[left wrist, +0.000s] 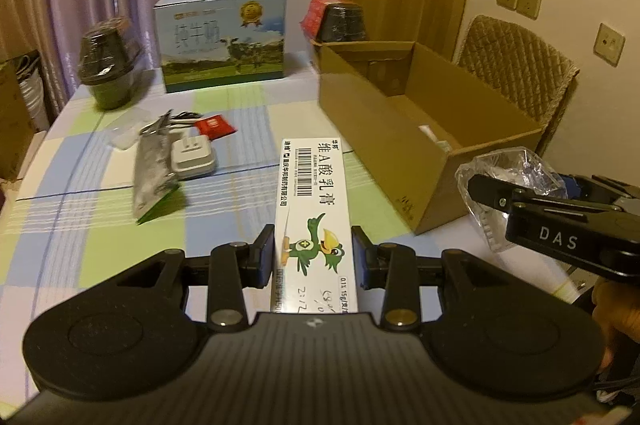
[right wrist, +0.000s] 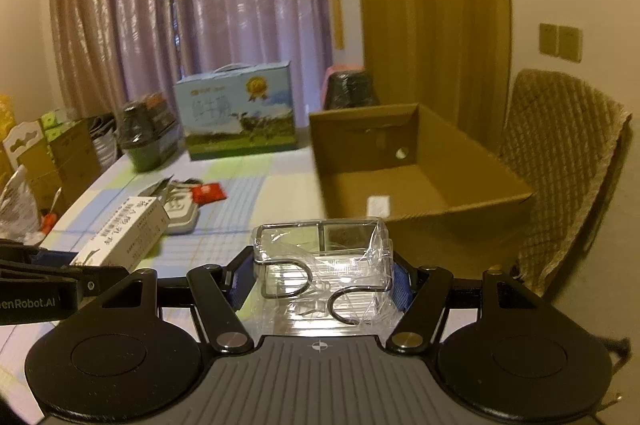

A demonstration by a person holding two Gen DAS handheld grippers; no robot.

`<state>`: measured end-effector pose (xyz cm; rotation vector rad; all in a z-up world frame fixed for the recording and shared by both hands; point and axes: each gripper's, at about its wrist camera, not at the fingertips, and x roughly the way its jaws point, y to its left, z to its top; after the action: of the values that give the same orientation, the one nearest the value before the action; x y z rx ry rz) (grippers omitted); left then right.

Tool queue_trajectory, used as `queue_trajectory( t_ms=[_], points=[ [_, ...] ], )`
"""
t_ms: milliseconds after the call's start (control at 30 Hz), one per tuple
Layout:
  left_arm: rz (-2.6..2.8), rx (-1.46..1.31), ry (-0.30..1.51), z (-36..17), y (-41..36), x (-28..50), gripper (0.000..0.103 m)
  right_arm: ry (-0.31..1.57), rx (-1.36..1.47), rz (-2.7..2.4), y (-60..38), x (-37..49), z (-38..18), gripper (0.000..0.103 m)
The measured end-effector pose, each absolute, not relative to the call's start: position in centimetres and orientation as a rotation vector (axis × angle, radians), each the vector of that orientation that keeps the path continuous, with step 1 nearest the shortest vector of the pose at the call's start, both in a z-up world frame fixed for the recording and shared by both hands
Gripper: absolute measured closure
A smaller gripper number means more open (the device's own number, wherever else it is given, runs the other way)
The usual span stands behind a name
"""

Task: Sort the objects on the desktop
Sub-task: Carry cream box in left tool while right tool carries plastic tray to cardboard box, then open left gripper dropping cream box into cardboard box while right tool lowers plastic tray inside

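Squarely between its pads, the left claw (left wrist: 313, 257) is clamped on a long white ointment box (left wrist: 310, 209) with a green bird on it, held above the checked surface (left wrist: 240, 193). At two o'clock the right claw (right wrist: 322, 283) grips a clear plastic-wrapped wire holder (right wrist: 324, 265) — just short of the open cardboard box (left wrist: 400, 129). At eleven o'clock lie a white charger (left wrist: 194, 157), a silver pouch (left wrist: 154, 173) and a red packet (left wrist: 215, 126) — beyond them, a milk carton (left wrist: 224, 39).

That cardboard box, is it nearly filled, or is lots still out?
Barely begun: the cardboard box holds little. In hand: the left hand-held gripper grips an ointment carton, the right hand-held gripper a wrapped wire rack. Left: charger, red packet, foil pouch.
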<state>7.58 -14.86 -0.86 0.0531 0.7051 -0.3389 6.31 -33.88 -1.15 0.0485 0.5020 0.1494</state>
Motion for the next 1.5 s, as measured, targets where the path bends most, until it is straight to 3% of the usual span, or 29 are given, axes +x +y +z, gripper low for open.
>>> queue_trajectory(
  t_ms=[767, 1133, 1200, 1500],
  points=[
    [-0.481, -0.111, 0.712, 1.9, -27.5, 18.2, 0.07, 0.457, 0.109, 0.08, -43.9, 16.9, 2.3, 0.04],
    [-0.47, -0.114, 0.743, 0.1, -29.4, 21.3, 0.07, 0.474, 0.139, 0.071, -45.2, 20.0, 1.1, 0.04],
    [-0.45, -0.112, 0.748, -0.2, -29.4, 21.6, 0.06, 0.475, 0.143, 0.069, -45.3, 20.2, 0.9, 0.04],
    [-0.414, -0.143, 0.736, -0.2, -26.8, 21.2, 0.059, 0.484, 0.145, 0.074, -45.0, 20.6, 0.6, 0.04]
  ],
)
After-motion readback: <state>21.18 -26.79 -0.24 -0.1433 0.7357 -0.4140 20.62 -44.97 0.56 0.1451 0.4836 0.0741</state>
